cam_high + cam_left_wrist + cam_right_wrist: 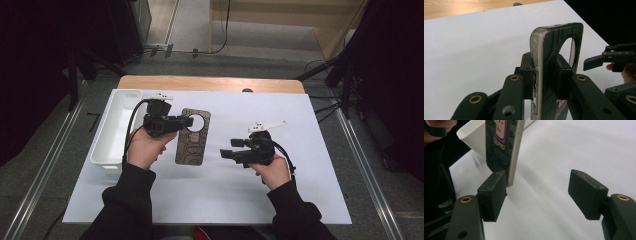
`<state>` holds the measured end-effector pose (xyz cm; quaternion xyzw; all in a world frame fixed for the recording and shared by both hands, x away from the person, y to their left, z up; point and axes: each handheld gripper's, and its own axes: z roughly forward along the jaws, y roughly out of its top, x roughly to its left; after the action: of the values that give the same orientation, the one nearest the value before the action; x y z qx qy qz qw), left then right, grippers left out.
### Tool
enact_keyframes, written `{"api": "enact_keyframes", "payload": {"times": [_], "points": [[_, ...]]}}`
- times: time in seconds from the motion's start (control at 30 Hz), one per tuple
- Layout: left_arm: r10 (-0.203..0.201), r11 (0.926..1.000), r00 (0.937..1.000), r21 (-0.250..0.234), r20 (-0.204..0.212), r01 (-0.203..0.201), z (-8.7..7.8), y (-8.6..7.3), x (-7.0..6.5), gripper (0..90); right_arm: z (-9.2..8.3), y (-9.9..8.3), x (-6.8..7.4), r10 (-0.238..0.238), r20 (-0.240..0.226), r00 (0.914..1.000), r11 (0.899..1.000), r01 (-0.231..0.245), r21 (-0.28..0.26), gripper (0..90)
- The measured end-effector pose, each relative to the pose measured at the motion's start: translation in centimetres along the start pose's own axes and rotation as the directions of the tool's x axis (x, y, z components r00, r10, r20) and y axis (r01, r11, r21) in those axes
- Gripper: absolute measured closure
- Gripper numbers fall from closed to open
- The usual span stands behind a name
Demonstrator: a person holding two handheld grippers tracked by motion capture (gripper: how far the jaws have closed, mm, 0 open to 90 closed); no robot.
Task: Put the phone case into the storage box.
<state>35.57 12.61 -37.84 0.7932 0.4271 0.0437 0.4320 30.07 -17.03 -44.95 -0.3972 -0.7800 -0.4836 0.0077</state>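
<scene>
A dark phone case [191, 145] with a cartoon print and a large round camera cutout is held over the white sheet. My left gripper [188, 121] is shut on it beside the cutout. In the left gripper view the case [549, 47] stands edge-on between my pads [527, 72]. My right gripper [227, 149] is open to the right of the case's other end. In the right gripper view the case's end [499, 147] hangs just past the left pad [492, 195], with nothing between the jaws of the right gripper [540, 195].
A white rectangular tray [117, 122] stands at the left edge of the sheet, behind the case in the right gripper view [471, 137]. A white paper sheet [240, 195] covers most of the wooden table [210, 83]. Dark stands and cables flank the table.
</scene>
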Motion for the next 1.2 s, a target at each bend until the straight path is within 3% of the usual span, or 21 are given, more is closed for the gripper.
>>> {"api": "enact_keyframes", "payload": {"times": [0.77,1.2], "points": [[-0.013,0.9998,0.9996,-0.013,0.023,0.013,-0.9,-0.2,0.7,73.1,-2.6,-3.3,-0.9,0.016,0.024,0.9996,1.0,-0.015,-0.016,29.0],[-0.021,0.9995,0.9997,-0.024,0.014,0.022,-1.8,-0.2,1.3,73.1,-3.6,-4.7,-1.2,-0.008,0.049,0.9988,1.0,0.009,-0.011,29.0]]}}
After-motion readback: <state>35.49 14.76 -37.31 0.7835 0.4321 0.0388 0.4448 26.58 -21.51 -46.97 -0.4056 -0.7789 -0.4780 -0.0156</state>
